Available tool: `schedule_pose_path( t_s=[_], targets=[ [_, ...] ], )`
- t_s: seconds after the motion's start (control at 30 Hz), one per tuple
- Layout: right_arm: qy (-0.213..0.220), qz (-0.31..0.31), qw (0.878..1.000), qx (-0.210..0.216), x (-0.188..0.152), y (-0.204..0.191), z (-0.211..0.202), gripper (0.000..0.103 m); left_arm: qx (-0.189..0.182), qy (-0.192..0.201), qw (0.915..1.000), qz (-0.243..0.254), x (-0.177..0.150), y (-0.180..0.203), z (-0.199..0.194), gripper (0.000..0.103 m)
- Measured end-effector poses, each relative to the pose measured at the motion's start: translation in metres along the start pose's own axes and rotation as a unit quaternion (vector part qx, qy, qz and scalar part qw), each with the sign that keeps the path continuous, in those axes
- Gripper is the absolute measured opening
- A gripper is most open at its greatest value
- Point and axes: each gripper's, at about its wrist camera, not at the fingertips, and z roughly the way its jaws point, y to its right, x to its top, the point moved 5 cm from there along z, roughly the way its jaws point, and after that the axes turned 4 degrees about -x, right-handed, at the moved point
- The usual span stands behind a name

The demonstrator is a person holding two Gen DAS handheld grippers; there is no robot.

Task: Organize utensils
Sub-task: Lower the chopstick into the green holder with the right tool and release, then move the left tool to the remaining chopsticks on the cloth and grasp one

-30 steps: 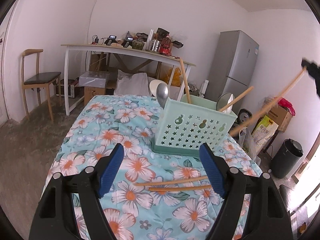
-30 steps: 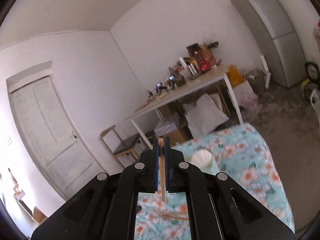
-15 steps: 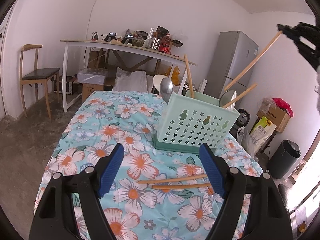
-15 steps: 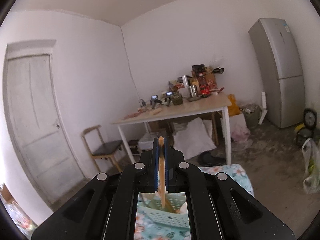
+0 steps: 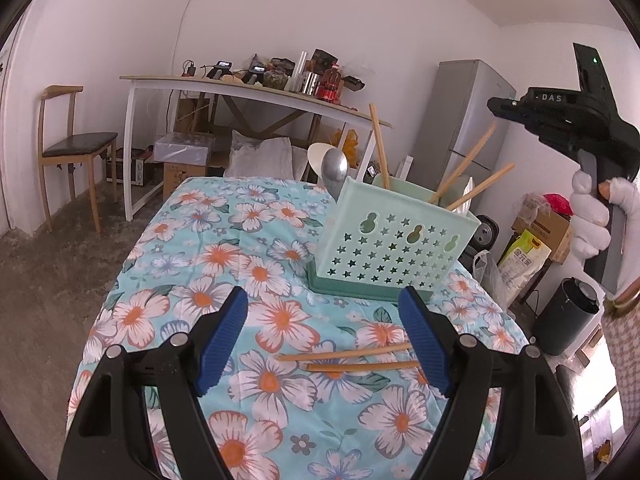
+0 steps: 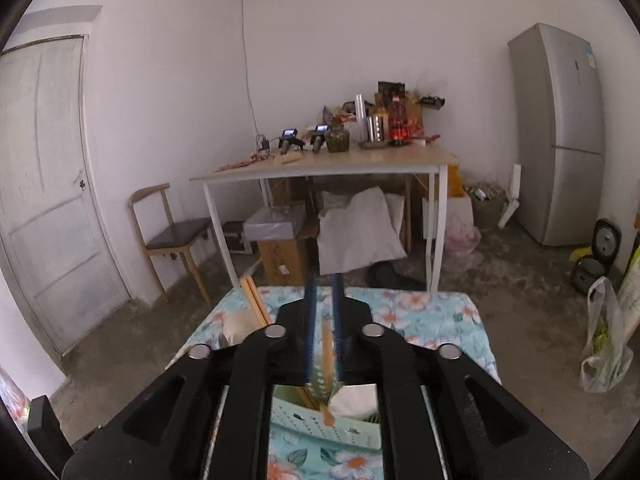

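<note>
My left gripper (image 5: 322,330) sits low and level, its blue-padded fingers (image 5: 222,334) spread wide with nothing between them. My right gripper (image 6: 322,320) is raised high off to the right — in the left wrist view its black body shows side-on, nose pointing left. My white-gloved right hand (image 5: 596,216) wraps the handle below it. In the right wrist view its blue pads stand narrowly apart, blurred, with a gap between them.

White walls (image 6: 360,20) enclose a grey floor (image 6: 520,280), cluttered white-legged table (image 6: 320,164), wooden chair (image 5: 74,148) and silver fridge (image 6: 560,132).
</note>
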Motion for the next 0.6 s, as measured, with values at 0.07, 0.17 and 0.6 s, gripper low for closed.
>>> schedule_pose_path(
  t_s=[0.07,0.17,0.6],
  targets=[
    [0.010,0.015,1.000,0.006,0.001,0.005,-0.008,0.030,0.000,-0.001,1.0000,0.001,-0.001,0.001,0.000,0.075],
    [0.023,0.029,0.999,0.017,0.007,0.010,-0.020,0.032,0.000,-0.005,1.0000,0.003,-0.002,0.004,0.001,0.075],
    [0.038,0.066,0.996,0.047,-0.004,0.039,-0.085,0.040,0.002,-0.007,0.9997,0.022,0.001,0.016,0.001,0.075]
  ],
)
